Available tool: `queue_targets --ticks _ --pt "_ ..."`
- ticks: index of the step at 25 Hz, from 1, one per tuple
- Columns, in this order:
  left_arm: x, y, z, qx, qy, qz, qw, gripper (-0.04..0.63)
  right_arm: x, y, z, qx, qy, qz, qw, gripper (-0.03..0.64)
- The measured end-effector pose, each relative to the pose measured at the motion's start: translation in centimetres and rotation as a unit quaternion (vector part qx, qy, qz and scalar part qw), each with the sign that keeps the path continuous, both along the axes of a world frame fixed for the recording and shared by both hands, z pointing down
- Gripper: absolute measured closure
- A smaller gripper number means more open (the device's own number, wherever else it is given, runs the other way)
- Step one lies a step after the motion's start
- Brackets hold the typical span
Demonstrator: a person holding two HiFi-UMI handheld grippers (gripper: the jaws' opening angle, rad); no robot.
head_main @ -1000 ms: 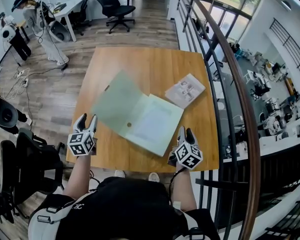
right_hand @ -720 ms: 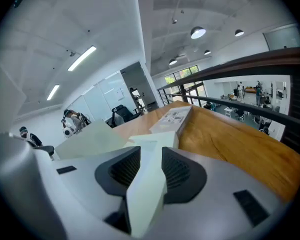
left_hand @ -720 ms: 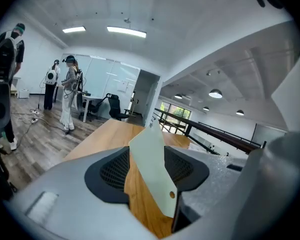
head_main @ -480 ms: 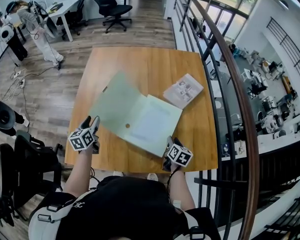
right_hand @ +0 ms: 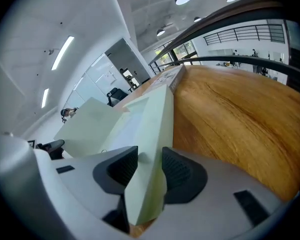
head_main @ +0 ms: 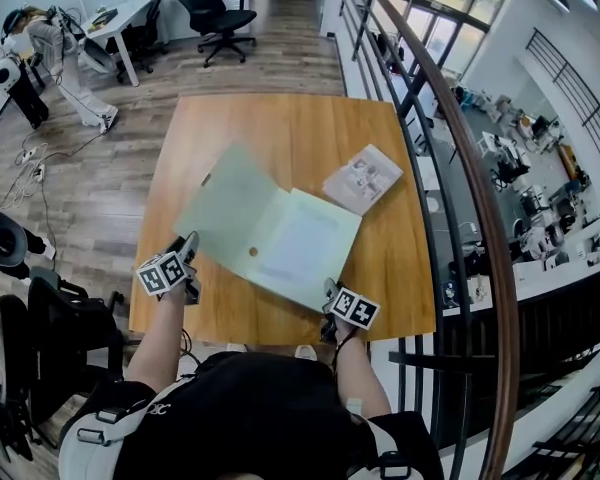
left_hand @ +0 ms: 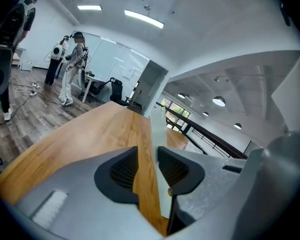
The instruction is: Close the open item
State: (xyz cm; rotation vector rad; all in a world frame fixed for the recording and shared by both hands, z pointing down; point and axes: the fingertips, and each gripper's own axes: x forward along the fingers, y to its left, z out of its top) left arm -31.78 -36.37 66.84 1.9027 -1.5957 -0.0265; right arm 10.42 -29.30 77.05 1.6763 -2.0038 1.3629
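Here's the wooden worktop (head_main: 280,128), and the pale green folder (head_main: 265,228) lies wide open across its middle, set at a slant. One flap reaches toward the left edge, and the other, with a white sheet on it, reaches toward the near right corner. There's a small round spot by the fold. Beyond the folder's right flap sits a booklet (head_main: 362,178), apart from it and nearer the right edge, just below the dark railing (head_main: 450,148).

The right claw (head_main: 329,293) is at the folder's near corner. Its own view shows the jaws standing wide, and they have just been opening further. The corner of the green cover pokes up in the gap between the pads, which aren't squeezing it. No grip there!

Over to the left claw (head_main: 184,245), low at the worktop's left side, just beside the edge of the folder's left flap. Its jaws are apart too, though they have just been closing in a little. Bare wood shows in the gap, along with a thin pale strip of the folder. Whether that strip sits between the pads or just past them, I can't tell. Nothing is pinched.

Off the worktop, a black office chair (head_main: 208,3) stands on the wooden floor (head_main: 90,188) at the far end of the room. A person (left_hand: 72,66) stands by a white desk.
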Motion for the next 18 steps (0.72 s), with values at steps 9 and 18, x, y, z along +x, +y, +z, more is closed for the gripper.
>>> queue_targets --ticks 9,18 --pt "1.1 0.1 -0.7 0.004 -0.004 0.022 0.9998 0.589 -0.2 0.1 0.2 -0.001 0.037 -0.024 0.999 0.469" --pt "5.3 1.3 -4.4 0.060 -0.044 0.099 0.9923 0.591 -0.8 0.3 0.1 -0.002 0.014 -0.045 0.999 0.469"
